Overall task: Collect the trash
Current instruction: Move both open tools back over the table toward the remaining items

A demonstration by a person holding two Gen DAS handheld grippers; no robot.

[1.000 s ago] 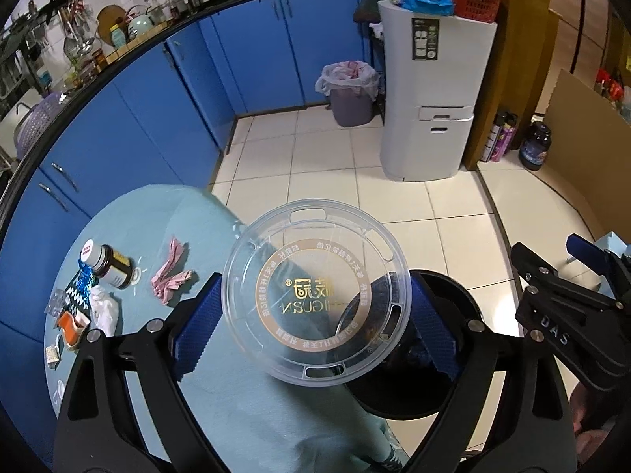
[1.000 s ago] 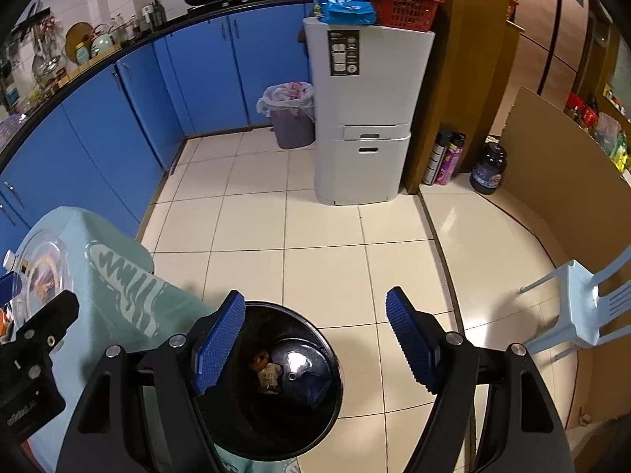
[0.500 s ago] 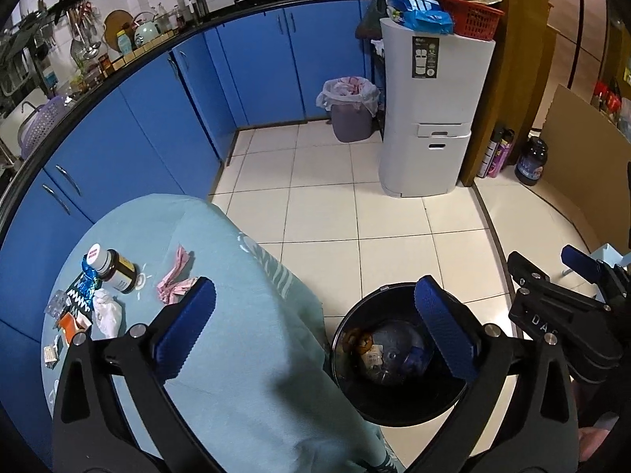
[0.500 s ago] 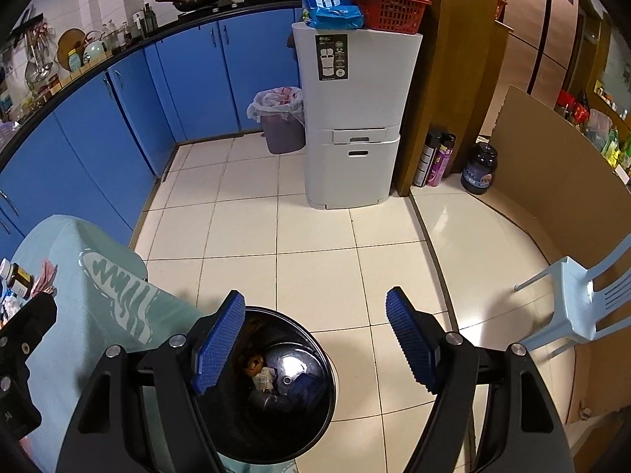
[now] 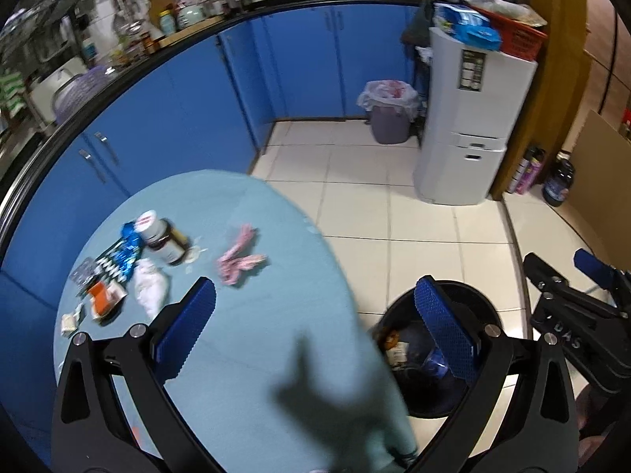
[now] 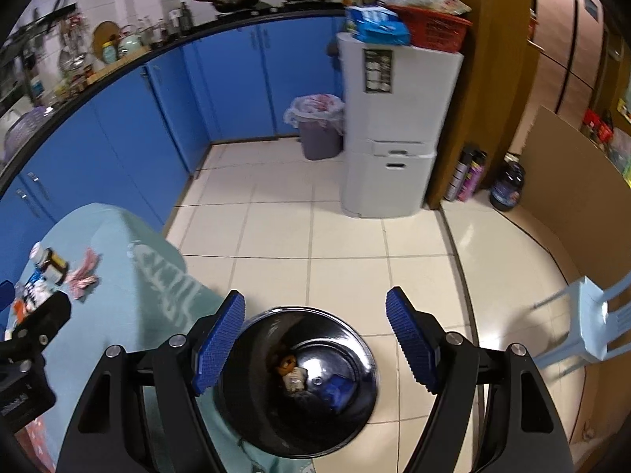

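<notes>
Blue ribbed pads of the left gripper [image 5: 315, 331] are seen spread wide and empty at lower centre; the right gripper [image 6: 315, 343] is likewise parted, nothing between its pads. Beneath it, the black bin [image 6: 236, 362] holds discarded items. Remaining trash lies at centre left on the teal tablecloth [image 5: 256, 354]: a pink wrapper [image 5: 238, 258], a brown bottle [image 5: 163, 238], and a white wad [image 5: 150, 287]. Risk: the bottle, lying on its side, may be nudged and rolled away during the next approach.
</notes>
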